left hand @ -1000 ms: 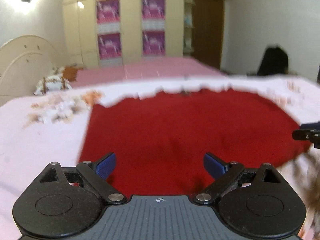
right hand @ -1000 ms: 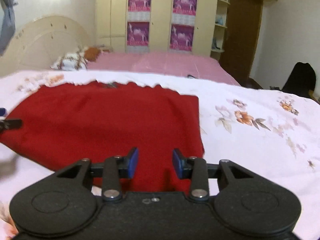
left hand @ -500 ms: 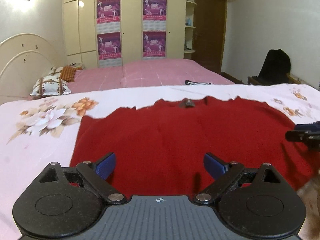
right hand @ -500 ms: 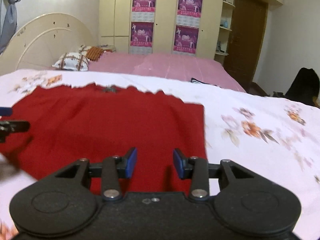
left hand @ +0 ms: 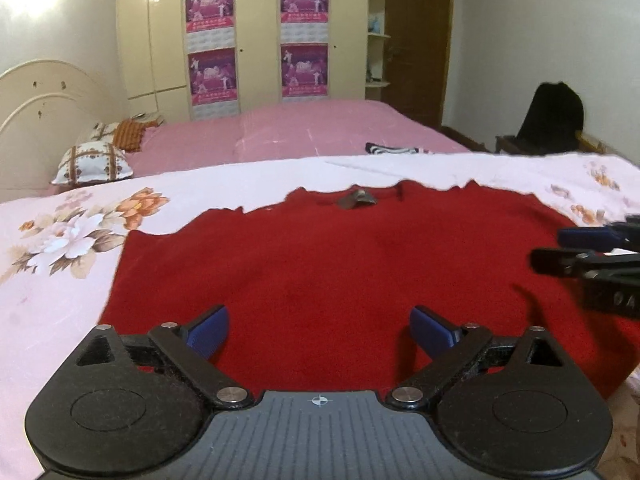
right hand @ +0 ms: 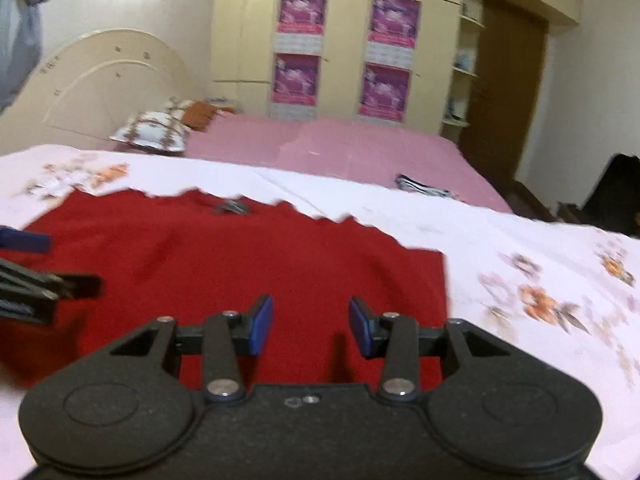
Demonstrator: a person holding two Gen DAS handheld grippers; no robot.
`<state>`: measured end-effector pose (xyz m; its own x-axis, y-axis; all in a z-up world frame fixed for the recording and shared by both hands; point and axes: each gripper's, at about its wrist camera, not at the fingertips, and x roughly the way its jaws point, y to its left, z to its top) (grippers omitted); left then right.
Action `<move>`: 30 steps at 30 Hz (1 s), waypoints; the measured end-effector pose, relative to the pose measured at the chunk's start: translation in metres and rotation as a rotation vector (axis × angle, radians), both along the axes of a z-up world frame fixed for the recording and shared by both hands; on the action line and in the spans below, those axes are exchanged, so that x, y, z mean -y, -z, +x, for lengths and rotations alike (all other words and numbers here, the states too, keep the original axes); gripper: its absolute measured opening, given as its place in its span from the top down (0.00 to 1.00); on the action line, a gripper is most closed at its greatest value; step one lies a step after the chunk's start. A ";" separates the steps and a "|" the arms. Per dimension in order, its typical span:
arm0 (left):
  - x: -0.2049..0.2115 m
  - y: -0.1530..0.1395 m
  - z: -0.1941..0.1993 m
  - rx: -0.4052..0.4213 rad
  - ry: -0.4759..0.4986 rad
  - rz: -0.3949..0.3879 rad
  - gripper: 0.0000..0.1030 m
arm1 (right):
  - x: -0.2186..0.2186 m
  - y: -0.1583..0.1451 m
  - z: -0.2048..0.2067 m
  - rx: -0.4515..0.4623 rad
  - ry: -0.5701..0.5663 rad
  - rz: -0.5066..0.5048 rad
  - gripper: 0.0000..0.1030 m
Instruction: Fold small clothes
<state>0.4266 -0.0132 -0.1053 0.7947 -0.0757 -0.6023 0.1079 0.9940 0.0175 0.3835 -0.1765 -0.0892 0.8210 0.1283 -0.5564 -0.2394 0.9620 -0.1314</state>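
Note:
A red garment [left hand: 340, 264] lies flat on the white floral bedsheet [left hand: 60, 248], its grey neck label [left hand: 356, 200] at the far edge. It also shows in the right wrist view [right hand: 248, 264]. My left gripper [left hand: 318, 332] is wide open and empty above the garment's near edge. My right gripper [right hand: 310, 322] is open and empty above the garment's near right part. Its fingers [left hand: 584, 246] show at the right edge of the left wrist view. The left gripper's fingers [right hand: 24, 264] show at the left edge of the right wrist view.
A second bed with a pink cover [left hand: 304, 132] stands behind, with pillows [left hand: 92, 162] at its head and a striped cloth [left hand: 394, 148] on it. A wardrobe with purple posters [left hand: 256, 36], a brown door [left hand: 416, 40] and a dark bag on a chair [left hand: 552, 116] are beyond.
Both grippers rose slightly and drew closer to each other over the garment. The right gripper's jaws opened a little wider. The garment has not moved.

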 end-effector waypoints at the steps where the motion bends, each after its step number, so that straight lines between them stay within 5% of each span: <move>1: 0.001 0.004 0.003 -0.017 -0.002 0.007 0.06 | -0.005 0.003 0.001 -0.005 -0.023 -0.012 0.60; 5: -0.002 0.015 0.004 -0.019 -0.002 0.001 0.03 | -0.011 0.031 0.005 -0.044 -0.040 -0.056 0.59; 14: -0.003 0.011 0.003 -0.026 0.005 0.005 0.03 | -0.011 0.025 0.009 -0.067 -0.027 -0.068 0.58; 17: -0.014 -0.007 0.003 0.051 -0.007 -0.006 0.04 | -0.016 0.013 0.011 -0.065 -0.034 -0.067 0.58; 20: -0.032 -0.021 0.027 0.074 -0.028 -0.009 0.04 | -0.011 -0.003 0.021 0.014 -0.031 -0.028 0.58; 27: -0.038 0.001 0.094 -0.039 0.054 0.000 0.03 | -0.001 0.012 0.095 -0.086 0.024 0.032 0.60; 28: -0.039 0.010 0.099 -0.052 0.024 0.061 0.03 | -0.001 0.019 0.100 -0.094 0.022 -0.009 0.60; 30: -0.060 0.018 0.097 -0.026 -0.047 0.005 0.00 | 0.019 0.027 0.109 -0.086 0.128 -0.006 0.60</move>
